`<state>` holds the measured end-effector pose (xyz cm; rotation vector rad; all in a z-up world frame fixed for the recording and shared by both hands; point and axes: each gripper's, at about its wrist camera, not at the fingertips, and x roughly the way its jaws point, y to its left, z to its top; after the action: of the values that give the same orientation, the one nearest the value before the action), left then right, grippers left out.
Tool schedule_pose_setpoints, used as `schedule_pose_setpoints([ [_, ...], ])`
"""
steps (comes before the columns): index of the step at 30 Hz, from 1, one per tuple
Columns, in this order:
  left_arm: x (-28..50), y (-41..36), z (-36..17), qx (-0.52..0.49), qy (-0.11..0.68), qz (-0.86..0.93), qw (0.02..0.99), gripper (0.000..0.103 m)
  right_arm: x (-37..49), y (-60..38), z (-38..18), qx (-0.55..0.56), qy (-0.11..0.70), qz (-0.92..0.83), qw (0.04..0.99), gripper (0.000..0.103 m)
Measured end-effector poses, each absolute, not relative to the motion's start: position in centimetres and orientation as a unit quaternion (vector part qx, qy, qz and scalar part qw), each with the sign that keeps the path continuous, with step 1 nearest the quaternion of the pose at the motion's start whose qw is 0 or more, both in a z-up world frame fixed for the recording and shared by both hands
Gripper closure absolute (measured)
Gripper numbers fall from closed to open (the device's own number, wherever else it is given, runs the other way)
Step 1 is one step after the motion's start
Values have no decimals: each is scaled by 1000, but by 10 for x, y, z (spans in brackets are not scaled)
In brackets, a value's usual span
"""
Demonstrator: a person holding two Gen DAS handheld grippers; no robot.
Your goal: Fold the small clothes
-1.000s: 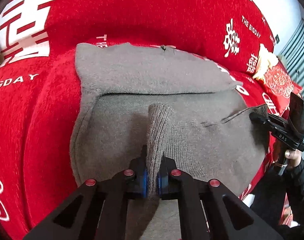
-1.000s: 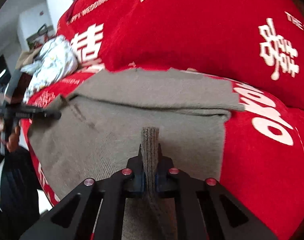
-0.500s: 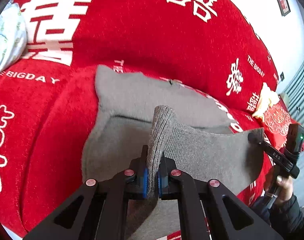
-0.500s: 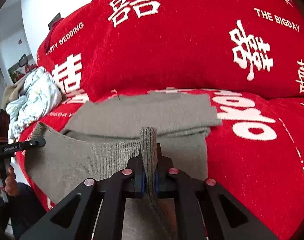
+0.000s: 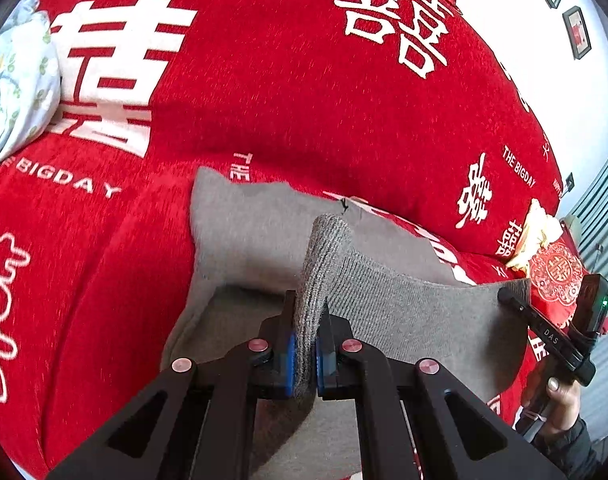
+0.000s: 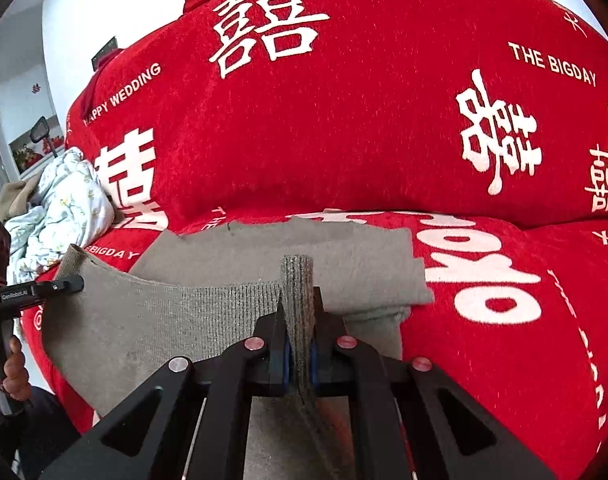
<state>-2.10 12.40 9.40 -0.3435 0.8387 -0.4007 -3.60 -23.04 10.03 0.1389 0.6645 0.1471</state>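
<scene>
both grippers, left gripper (image 5: 304,354) and right gripper (image 6: 298,354), fingers clamped on the grey sweater (image 5: 403,308) hem, have lifted it higher, starting the fold.

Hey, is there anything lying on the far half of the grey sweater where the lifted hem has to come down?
Nothing visible. The far half of the sweater lies bare on the red cover. The floral bundle sits off to its side, clear of it. Both tools, left and right, grip the hem.
</scene>
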Motion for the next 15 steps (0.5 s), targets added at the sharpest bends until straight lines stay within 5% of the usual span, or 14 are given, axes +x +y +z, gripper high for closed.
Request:
schedule_pose_setpoints([
  [15, 18, 115, 90, -134, 418, -151, 886, 95, 13, -226, 101, 53, 343, 57, 936, 96],
])
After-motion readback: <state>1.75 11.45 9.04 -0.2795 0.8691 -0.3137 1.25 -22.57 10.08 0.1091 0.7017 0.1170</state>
